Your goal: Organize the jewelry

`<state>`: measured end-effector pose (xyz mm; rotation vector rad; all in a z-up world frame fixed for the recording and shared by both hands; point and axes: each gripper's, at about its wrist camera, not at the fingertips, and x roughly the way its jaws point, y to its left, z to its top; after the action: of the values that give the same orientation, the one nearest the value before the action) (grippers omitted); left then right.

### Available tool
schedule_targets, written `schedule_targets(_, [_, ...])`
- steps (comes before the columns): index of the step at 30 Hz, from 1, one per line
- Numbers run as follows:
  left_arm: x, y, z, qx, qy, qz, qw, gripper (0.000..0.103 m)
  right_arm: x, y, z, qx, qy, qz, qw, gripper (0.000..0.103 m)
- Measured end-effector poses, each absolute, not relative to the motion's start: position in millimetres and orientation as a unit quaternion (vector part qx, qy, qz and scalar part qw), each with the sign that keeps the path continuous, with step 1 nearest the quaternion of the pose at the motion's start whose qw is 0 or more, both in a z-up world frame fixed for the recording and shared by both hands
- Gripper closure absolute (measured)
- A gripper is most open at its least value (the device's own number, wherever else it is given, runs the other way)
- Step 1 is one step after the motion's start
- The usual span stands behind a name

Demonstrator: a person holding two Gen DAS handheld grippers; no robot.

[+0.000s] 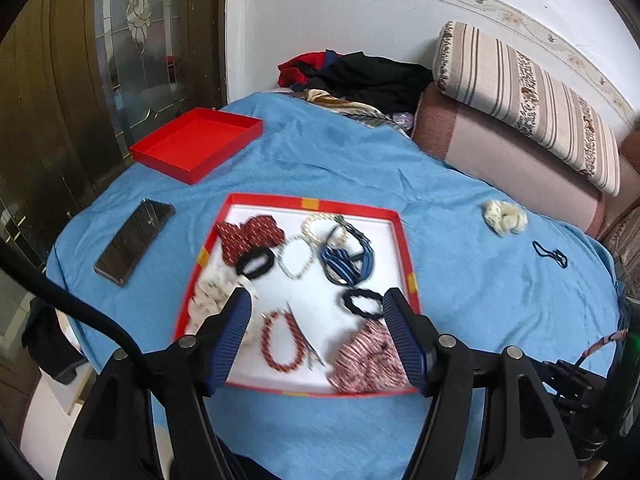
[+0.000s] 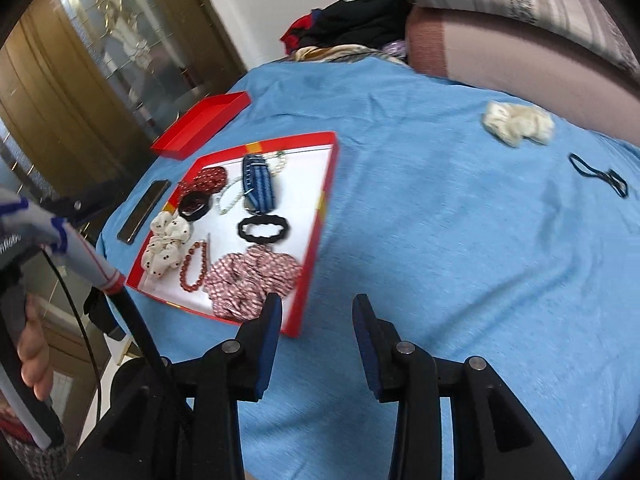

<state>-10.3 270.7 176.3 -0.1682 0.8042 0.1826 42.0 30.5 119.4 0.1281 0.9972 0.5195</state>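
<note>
The left gripper (image 1: 316, 304) hangs with its fingers (image 1: 234, 332) spread wide above the red-rimmed tray (image 1: 404, 240), holding nothing. In the tray lie a red bead bracelet (image 1: 280, 340), black hair ties, a pearl bracelet (image 1: 296, 258) and scrunchies. On the blue cloth (image 1: 340, 160) are a cream scrunchie (image 1: 505, 218), a phone (image 1: 134, 236) and a red lid (image 1: 196, 144).

Bare blue cloth (image 2: 420, 200) lies between the crowded tray (image 2: 316, 216) and cream scrunchie (image 2: 518, 122).
</note>
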Motion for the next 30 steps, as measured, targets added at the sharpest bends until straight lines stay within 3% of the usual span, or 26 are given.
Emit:
schedule_targets(4, [-23, 255, 169, -0.092, 0.392, 0.087, 0.911, 0.034, 29, 15, 120, 0.057, 0.458, 0.230, 0.857, 0.057])
schedule_targets(12, [-37, 227, 167, -0.089, 0.391, 0.085, 0.912, 0.034, 14, -24, 114, 0.039, 0.447, 0.184, 0.875, 0.056])
schedule_targets(17, [-37, 209, 165, -0.076, 0.377, 0.089, 0.919, 0.030, -2, -81, 119, 0.091, 0.437, 0.121, 0.887, 0.056])
schedule_targets(21, [-30, 184, 161, -0.052, 0.380, 0.074, 0.920, 0.030, -6, -119, 115, 0.133, 0.435, 0.076, 0.887, 0.050])
schedule_targets(30, [-40, 164, 171, -0.018, 0.351, 0.067, 0.934, 0.030, -9, -96, 116, 0.106, 0.435, 0.091, 0.889, 0.050])
